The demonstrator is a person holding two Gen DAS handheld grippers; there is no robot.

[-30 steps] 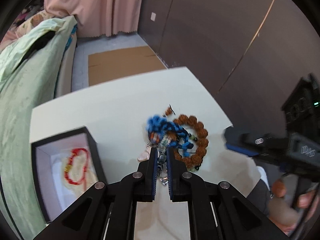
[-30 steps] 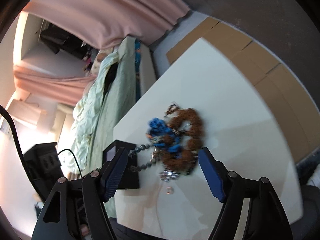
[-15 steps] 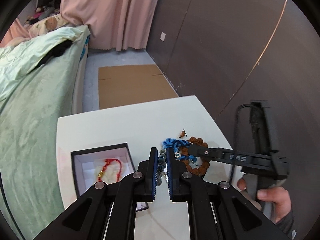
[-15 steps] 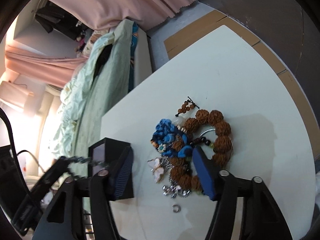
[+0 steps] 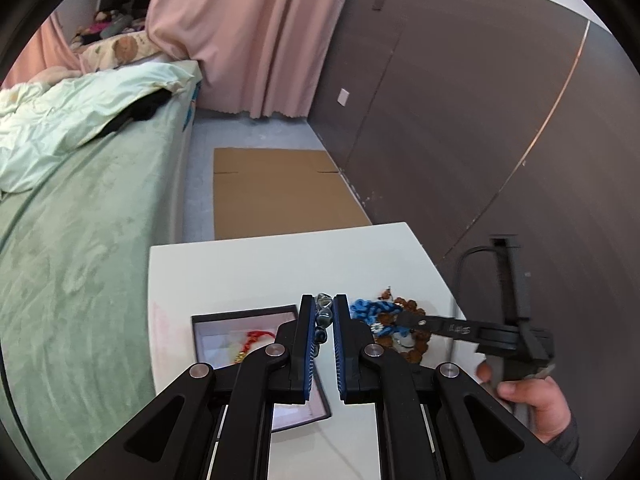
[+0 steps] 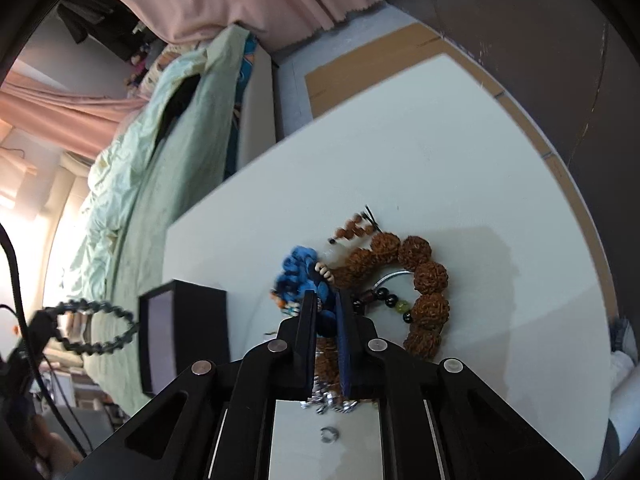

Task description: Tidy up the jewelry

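Observation:
My left gripper [image 5: 323,300] is shut on a dark glass-bead bracelet [image 5: 322,316], held above the white table [image 5: 260,268] near the black box [image 5: 208,320]. In the right wrist view this bracelet [image 6: 96,328] hangs as a loop in the air at the left. A red bracelet [image 5: 256,336] lies in the box's white lining. My right gripper [image 6: 325,296] is down on the jewelry pile, its jaws closing on the blue cord bracelet [image 6: 300,268], which sits between the pads. A brown chunky-bead bracelet [image 6: 428,276] lies just right of it.
Silver charms [image 6: 328,402] and a small ring [image 6: 330,434] lie near the table's front edge. A bed with a green cover [image 5: 80,240] runs along the table's left side. Flat cardboard [image 5: 276,196] lies on the floor beyond. A hand [image 5: 532,400] holds the right gripper.
My left gripper rose and drew back from the pile, lifting the dark bead bracelet toward the box. My right gripper came down onto the pile and its wide jaws narrowed around the blue bracelet.

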